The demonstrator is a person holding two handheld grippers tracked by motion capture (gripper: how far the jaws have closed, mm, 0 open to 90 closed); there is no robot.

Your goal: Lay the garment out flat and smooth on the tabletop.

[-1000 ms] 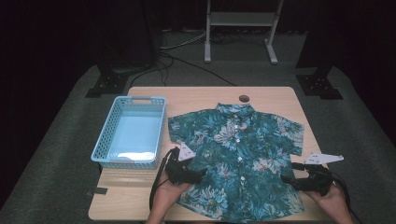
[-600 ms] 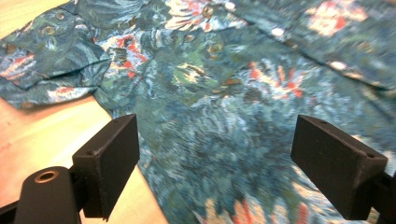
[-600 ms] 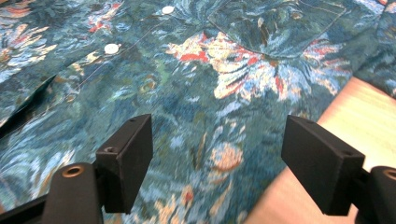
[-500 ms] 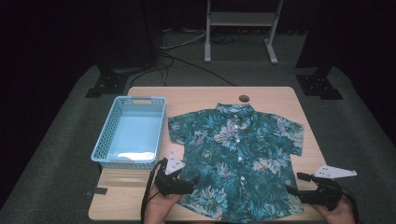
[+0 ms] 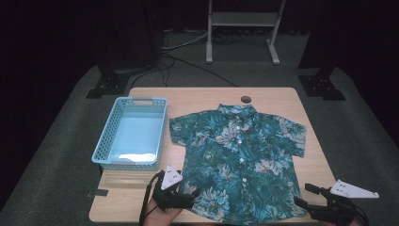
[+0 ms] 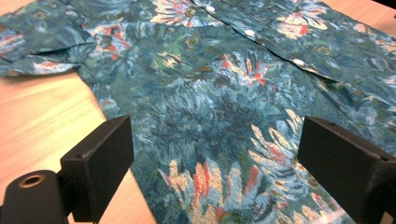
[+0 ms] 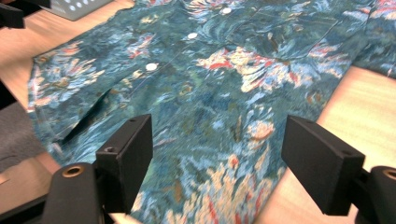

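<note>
Spread flat, front up, on the pale wooden table (image 5: 141, 202): a short-sleeved teal cotton shirt with a floral print and small white buttons (image 5: 240, 160). Collar toward the far edge, hem toward the person's edge and slightly over it at the near right corner. Long axis from collar to hem, straight away from the person, tilted a little so the hem drifts right; sleeves out to either side. To its left, just beside the left sleeve, a light-blue plastic lattice basket (image 5: 107, 141), nothing in it, long side parallel to the shirt.

Judged as light, thin and limp: no stiffness to carry its own shape, likely to sag and fold wherever unsupported, and to drag across the wood rather than slide cleanly. Not fragile, but easy to wrinkle or bunch. Button placket and hem seams a little thicker, so better purchase there. Best taken at the two hem corners or the side seams low down, one point per gripper, pinching the doubled edge rather than a single layer in the middle.

Left gripper (image 6: 210, 177) at the near left hem corner, jaws wide apart and just opened further, cloth lying beneath the gap but not pinched. Right gripper (image 7: 217, 172) at the near right hem corner, jaws likewise spread wide over the fabric, clamped on nothing.
</note>
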